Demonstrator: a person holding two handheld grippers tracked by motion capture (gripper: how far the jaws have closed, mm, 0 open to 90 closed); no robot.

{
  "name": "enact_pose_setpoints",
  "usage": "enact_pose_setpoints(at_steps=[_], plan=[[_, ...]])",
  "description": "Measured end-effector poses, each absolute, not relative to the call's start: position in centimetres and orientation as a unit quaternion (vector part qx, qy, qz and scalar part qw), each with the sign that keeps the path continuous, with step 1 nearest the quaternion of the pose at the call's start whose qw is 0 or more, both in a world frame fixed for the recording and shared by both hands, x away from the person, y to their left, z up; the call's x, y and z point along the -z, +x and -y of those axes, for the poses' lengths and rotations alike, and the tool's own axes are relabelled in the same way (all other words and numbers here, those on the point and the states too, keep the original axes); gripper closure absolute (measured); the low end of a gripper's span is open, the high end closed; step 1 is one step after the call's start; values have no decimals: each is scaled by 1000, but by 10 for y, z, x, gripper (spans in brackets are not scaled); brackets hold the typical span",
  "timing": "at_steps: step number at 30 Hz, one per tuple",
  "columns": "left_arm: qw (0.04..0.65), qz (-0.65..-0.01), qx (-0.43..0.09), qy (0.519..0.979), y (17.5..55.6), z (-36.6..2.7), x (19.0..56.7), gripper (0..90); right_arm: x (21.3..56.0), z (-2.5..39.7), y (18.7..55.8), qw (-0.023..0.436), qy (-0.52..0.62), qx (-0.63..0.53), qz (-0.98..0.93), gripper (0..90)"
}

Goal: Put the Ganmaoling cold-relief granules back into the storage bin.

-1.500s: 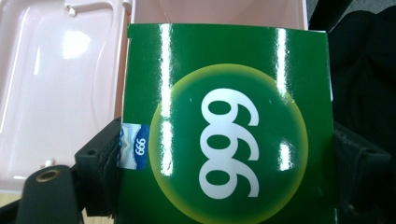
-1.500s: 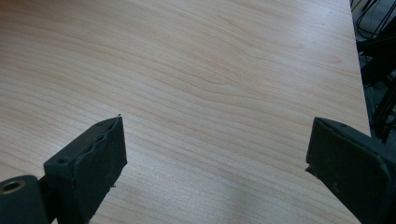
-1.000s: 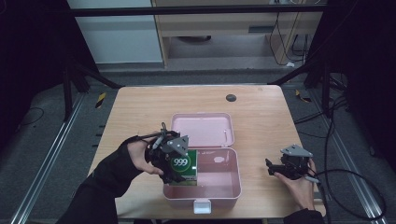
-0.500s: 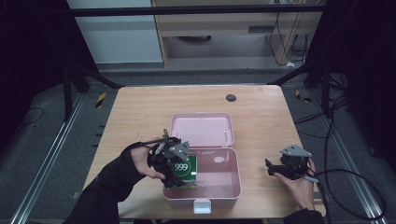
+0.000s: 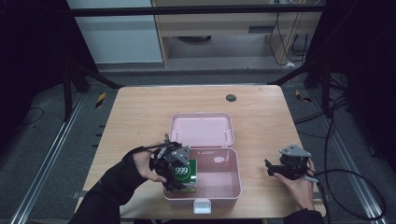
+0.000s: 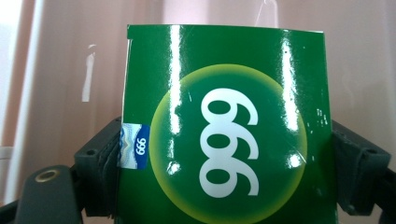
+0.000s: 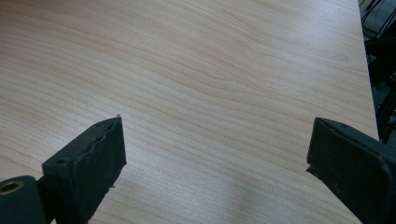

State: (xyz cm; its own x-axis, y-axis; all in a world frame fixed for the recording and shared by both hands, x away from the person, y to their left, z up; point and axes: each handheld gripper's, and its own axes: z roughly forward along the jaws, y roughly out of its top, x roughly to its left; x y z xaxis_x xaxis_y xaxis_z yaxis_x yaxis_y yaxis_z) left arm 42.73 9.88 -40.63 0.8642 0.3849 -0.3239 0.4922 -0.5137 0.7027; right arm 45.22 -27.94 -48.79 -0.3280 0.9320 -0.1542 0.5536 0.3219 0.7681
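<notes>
A green box marked 999 (image 5: 183, 173) (image 6: 224, 130) is held inside the left end of the open pink case (image 5: 224, 186). My left gripper (image 5: 173, 169) (image 6: 224, 154) is shut on it, one jaw on each side of the box. The case's lid (image 5: 201, 129) lies flat behind the tray. My right gripper (image 5: 274, 169) (image 7: 215, 154) rests on the wooden table (image 5: 140, 116) to the right of the case, jaws open wide over bare wood with nothing between them.
A small dark round disc (image 5: 230, 97) sits on the table near its far edge. The case's white latch (image 5: 201, 205) hangs at the table's front edge. A cable (image 5: 355, 186) trails from the right gripper off the table's right side.
My left gripper has carried the green box to the right and down, from the case's left rim into its tray. The right gripper has barely moved.
</notes>
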Motion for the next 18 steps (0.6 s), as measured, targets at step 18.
enact_pose_setpoints(at_steps=[18], plan=[[429, -247, 58, 867, 429, -103, 412, 116, 488, 279, 452, 303, 492, -309, -756, 34]])
